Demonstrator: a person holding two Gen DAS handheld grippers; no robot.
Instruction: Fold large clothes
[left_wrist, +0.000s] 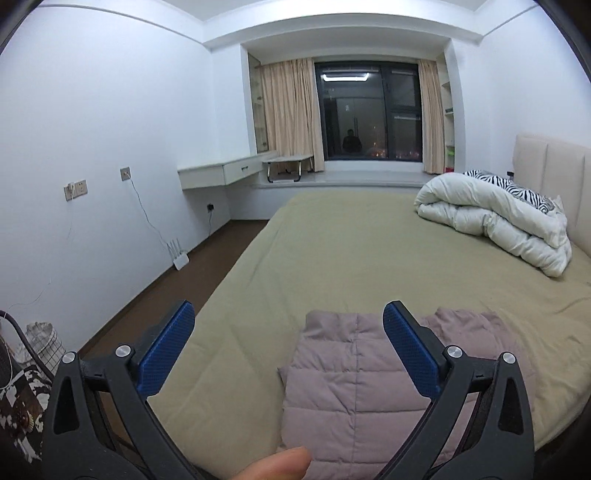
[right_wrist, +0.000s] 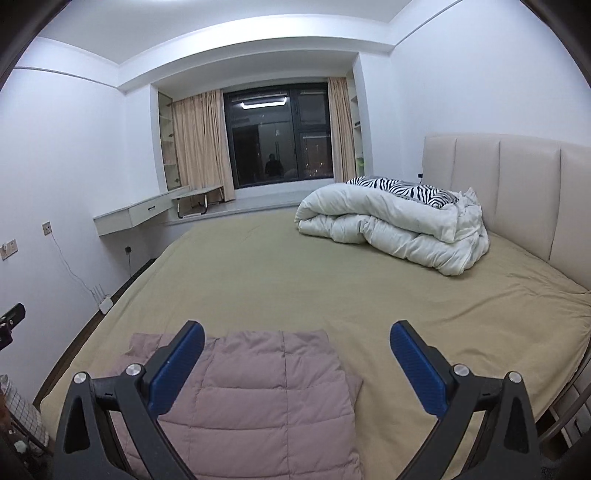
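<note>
A dusty-pink quilted down jacket (left_wrist: 343, 391) lies folded flat on the near part of the olive-green bed (left_wrist: 332, 251). In the right wrist view the same jacket (right_wrist: 251, 387) lies low and left on the bed (right_wrist: 295, 277). My left gripper (left_wrist: 288, 317) hangs above the jacket and the bed's near left edge, open wide, nothing between its blue pads. My right gripper (right_wrist: 297, 338) is also raised and open wide, empty, over the jacket's right side. A fingertip (left_wrist: 275, 465) shows at the bottom of the left wrist view.
A bundled white duvet (right_wrist: 395, 229) with a zebra-print pillow (right_wrist: 402, 188) lies by the beige headboard (right_wrist: 517, 192). Along the left wall are a floating desk (left_wrist: 221, 173), a white router (left_wrist: 179, 258) on the brown floor and a checked basket (left_wrist: 42, 343). A dark window (left_wrist: 365, 110) faces me.
</note>
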